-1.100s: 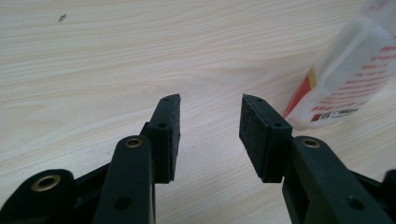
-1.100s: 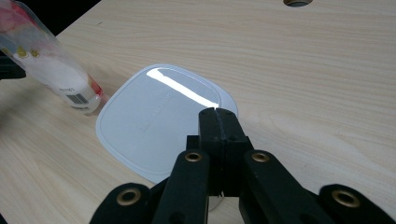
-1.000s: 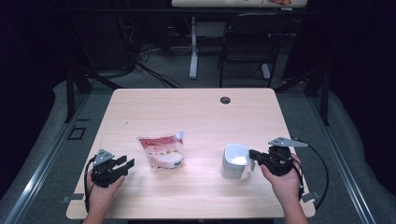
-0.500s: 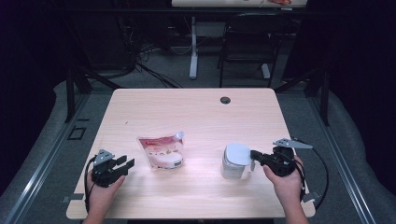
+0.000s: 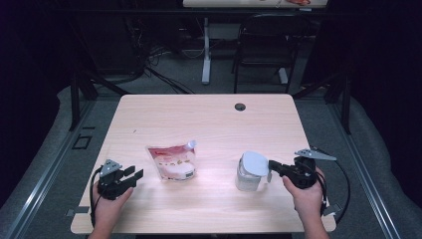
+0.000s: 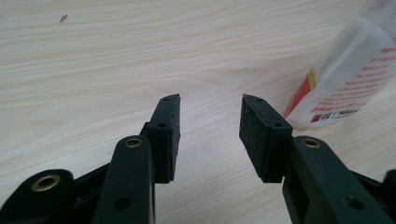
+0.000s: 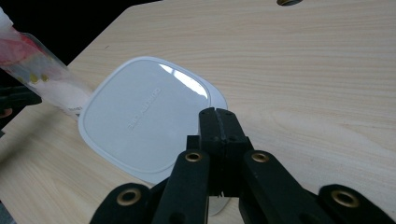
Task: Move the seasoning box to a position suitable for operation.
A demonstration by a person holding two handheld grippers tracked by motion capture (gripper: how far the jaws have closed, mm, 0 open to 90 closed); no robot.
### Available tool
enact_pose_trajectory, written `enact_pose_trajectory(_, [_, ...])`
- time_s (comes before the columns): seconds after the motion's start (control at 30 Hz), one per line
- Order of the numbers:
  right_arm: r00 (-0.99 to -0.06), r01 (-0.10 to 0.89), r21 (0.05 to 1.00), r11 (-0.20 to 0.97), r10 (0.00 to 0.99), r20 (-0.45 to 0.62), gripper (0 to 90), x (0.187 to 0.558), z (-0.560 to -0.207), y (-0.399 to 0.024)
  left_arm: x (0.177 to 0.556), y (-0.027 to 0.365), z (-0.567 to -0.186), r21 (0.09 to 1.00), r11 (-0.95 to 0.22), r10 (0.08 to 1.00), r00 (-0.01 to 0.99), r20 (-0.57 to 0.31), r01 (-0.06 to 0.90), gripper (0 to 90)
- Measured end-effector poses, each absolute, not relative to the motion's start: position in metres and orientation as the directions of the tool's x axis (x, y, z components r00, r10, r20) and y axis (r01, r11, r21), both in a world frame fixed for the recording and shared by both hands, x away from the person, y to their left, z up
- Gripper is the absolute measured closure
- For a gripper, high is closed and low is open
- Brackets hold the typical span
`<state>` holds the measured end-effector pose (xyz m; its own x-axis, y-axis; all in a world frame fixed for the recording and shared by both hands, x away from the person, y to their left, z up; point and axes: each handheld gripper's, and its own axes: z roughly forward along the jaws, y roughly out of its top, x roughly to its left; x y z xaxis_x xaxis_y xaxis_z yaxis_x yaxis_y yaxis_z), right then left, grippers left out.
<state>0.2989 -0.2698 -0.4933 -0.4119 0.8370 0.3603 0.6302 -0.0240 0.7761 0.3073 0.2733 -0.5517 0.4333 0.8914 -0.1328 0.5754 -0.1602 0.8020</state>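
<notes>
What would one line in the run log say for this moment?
right gripper: fingers shut on white lid's edge, lid tilted over container | left gripper: open, empty, beside pouch | table

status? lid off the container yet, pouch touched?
Done: the right gripper is shut on the edge of the white lid, and the lid sits tilted over the container, so it looks lifted on one side. In hand: getting the lid off. Left: the pouch lies untouched on the table; the left gripper is open and empty beside it.
</notes>
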Motion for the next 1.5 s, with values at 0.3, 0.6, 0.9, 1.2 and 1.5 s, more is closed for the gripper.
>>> enact_pose_trajectory(0.3, [-0.392, 0.652, 0.758, -0.024, 0.845, 0.364, 90.0, 0.300, -0.501, -0.273, 0.307, 0.273, -0.552, 0.803, -0.157, 0.892, 0.431, -0.134, 0.575, 58.3])
enact_pose_trajectory(0.6, [-0.379, 0.677, 0.733, -0.066, 0.823, 0.424, 90.0, 0.303, -0.508, -0.277, 0.307, 0.274, -0.551, 0.804, -0.155, 0.893, 0.429, -0.134, 0.574, 58.2])
enact_pose_trajectory(0.9, [-0.374, 0.676, 0.736, -0.038, 0.843, 0.387, 90.0, 0.302, -0.510, -0.277, 0.307, 0.274, -0.551, 0.803, -0.159, 0.892, 0.432, -0.132, 0.575, 58.3])
enact_pose_trajectory(1.2, [-0.361, 0.652, 0.758, -0.014, 0.874, 0.327, 86.7, 0.301, -0.514, -0.283, 0.307, 0.274, -0.550, 0.801, -0.179, 0.886, 0.448, -0.121, 0.572, 59.6])
enact_pose_trajectory(1.5, [-0.390, 0.625, 0.775, 0.091, 0.897, 0.209, 75.4, 0.290, -0.521, -0.283, 0.306, 0.274, -0.548, 0.805, -0.167, 0.879, 0.456, -0.141, 0.569, 61.7])
